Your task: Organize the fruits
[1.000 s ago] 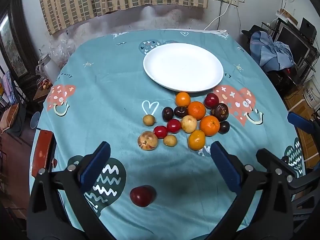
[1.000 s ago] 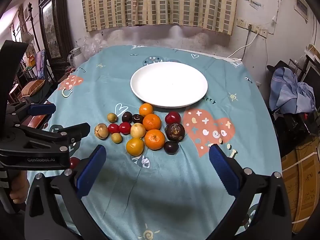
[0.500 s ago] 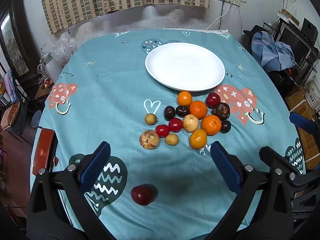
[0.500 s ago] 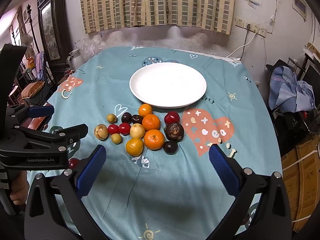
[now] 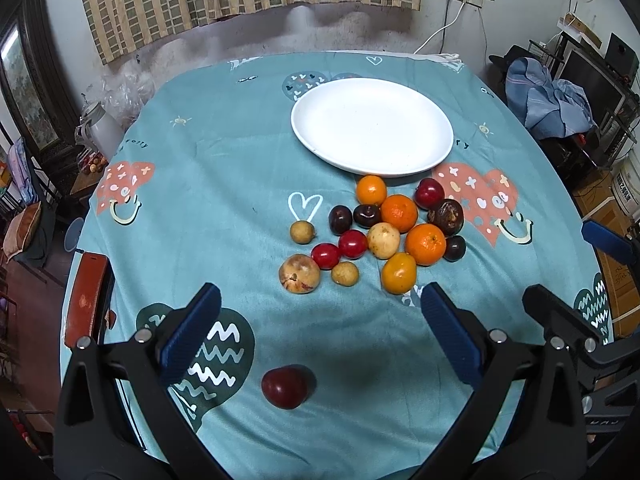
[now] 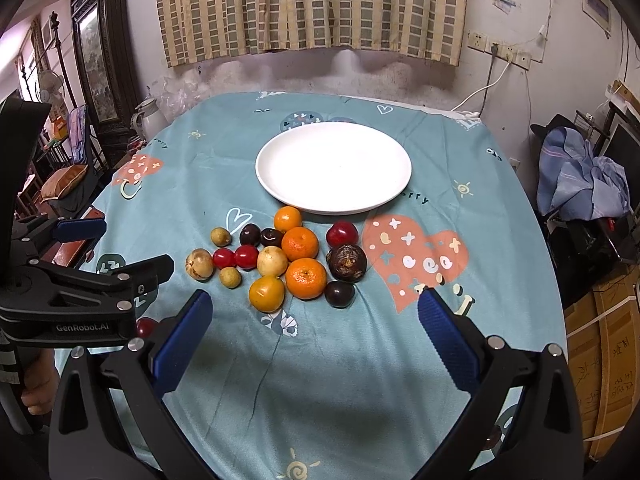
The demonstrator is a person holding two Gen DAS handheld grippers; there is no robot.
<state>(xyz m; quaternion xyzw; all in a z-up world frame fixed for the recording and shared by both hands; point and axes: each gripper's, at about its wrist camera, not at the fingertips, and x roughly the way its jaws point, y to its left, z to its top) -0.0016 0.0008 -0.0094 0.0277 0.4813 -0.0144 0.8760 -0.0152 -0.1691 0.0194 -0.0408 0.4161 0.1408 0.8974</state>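
Nothing is picked up yet; this looks like the start. The surface (image 5: 224, 184), soft teal printed cloth, carries a smooth white plate (image 5: 372, 126), bare, far ahead of both tongs. The fruits (image 5: 384, 232), round and mostly glossy, cluster between plate and tongs. Left tongs (image 5: 320, 336) and right tongs (image 6: 314, 332) gape wide, holding nothing. One dark red plum (image 5: 286, 386) lies just under the left tongs, probably the first pick.
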